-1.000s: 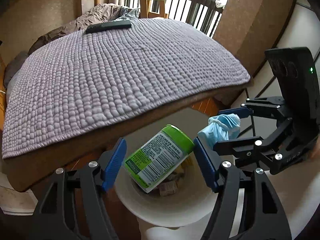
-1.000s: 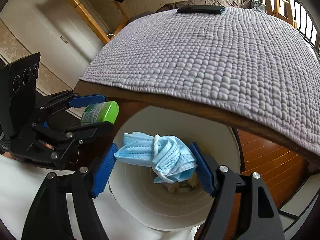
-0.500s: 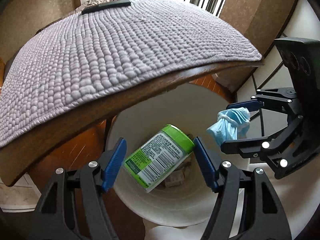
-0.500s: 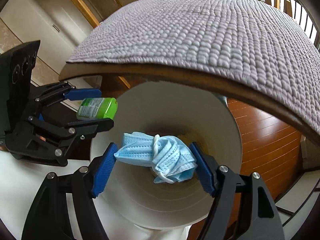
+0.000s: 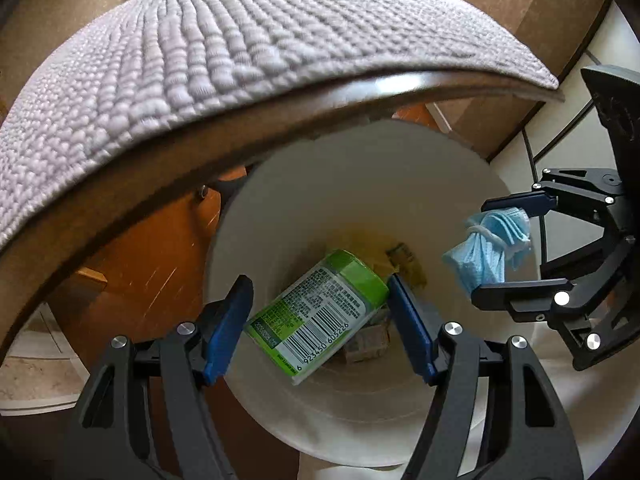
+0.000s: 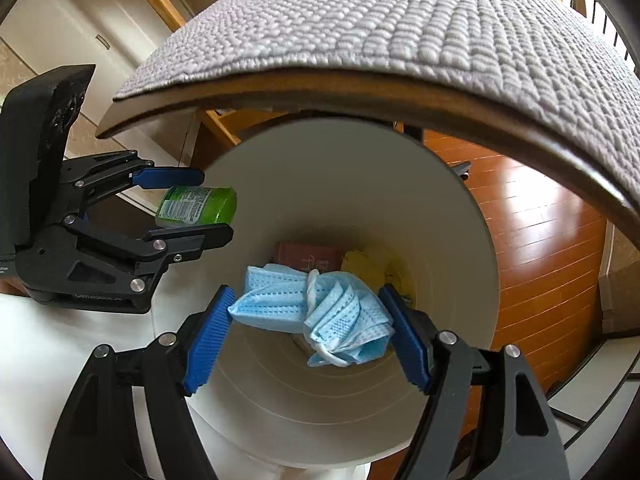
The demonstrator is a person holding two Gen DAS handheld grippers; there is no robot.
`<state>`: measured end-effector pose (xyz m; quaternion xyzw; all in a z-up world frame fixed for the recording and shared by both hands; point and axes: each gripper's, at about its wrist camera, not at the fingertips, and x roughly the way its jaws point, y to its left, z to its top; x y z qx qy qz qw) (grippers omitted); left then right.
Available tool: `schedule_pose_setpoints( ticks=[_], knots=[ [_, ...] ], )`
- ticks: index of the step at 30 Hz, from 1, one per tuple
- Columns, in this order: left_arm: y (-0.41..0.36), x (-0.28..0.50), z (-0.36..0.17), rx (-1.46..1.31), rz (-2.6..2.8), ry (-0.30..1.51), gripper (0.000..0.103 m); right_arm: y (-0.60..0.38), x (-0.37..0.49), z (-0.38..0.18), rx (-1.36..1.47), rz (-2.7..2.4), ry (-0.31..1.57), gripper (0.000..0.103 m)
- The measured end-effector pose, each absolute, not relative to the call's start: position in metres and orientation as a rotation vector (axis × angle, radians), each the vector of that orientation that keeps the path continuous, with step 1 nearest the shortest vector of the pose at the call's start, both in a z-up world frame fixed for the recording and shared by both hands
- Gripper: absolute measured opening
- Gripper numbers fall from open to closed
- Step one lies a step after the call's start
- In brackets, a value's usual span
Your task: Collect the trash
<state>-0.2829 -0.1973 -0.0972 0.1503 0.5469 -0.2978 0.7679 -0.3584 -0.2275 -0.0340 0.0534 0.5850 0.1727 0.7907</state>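
Left wrist view: left hand-held gripper (image 5: 320, 320) pitched steeply down over the mouth of a white bin (image 5: 400, 168). Blue ribbed pads clamped on a green container (image 5: 320, 312), which is cylindrical with a glossy plastic lid end and a printed label with barcode, lying tilted between the fingers. Below it, on the bin floor: yellowish scraps and a small box, unclear. To the right, the right hand-held gripper (image 5: 504, 244) pinches a crumpled blue face mask (image 5: 488, 248) over the bin's rim. Ahead and above: the table edge under a knobbly grey quilted cover (image 5: 240, 52).

Right wrist view: right hand-held gripper (image 6: 308, 320), also pointing steeply down, is closed on the face mask (image 6: 316, 312), pleated soft fabric with white ear loops, directly above the bin (image 6: 340, 160) opening. To the left, the left hand-held gripper (image 6: 192, 208) holds the green container (image 6: 196, 206) at the rim.
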Motion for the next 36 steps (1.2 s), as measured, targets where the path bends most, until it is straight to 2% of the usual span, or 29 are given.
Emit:
schedule_pose_setpoints(
  ticks=[16,18,20,21,24,28,31,32,34,36],
  knots=[
    [-0.205,-0.281,-0.125,0.351,-0.652,1.238,0.07,-0.218,-0.348,-0.056,0.1,0.368,1.285,0.073],
    [-0.209,-0.281,-0.125,0.342,-0.694,1.256,0.071,-0.218,-0.345,-0.057,0.104,0.368,1.291,0.078],
    [-0.211,-0.283,-0.124,0.366,-0.703,1.252,0.08,-0.217,-0.343,-0.057,0.109,0.354,1.297,0.086],
    [-0.211,-0.283,-0.123,0.382,-0.698,1.241,0.088,-0.217,-0.343,-0.056,0.113,0.349,1.295,0.087],
    [-0.208,-0.285,-0.118,0.379,-0.709,1.23,0.088,-0.221,-0.344,-0.053,0.097,0.332,1.294,0.089],
    [-0.196,-0.283,-0.086,0.355,-0.727,1.178,0.088,-0.23,-0.344,-0.031,0.093,0.315,1.268,0.089],
    [-0.183,-0.275,-0.037,0.298,-0.754,1.057,0.088,-0.235,-0.342,0.004,0.074,0.309,1.182,0.09],
    [-0.177,-0.268,-0.019,0.269,-0.749,1.004,0.09,-0.239,-0.339,0.018,0.069,0.303,1.138,0.096],
    [-0.166,-0.252,0.007,0.232,-0.694,0.906,0.102,-0.251,-0.327,0.044,0.052,0.251,1.045,0.098],
    [-0.155,-0.229,0.024,0.208,-0.592,0.821,0.102,-0.268,-0.31,0.06,0.046,0.183,0.97,0.098]
  ],
)
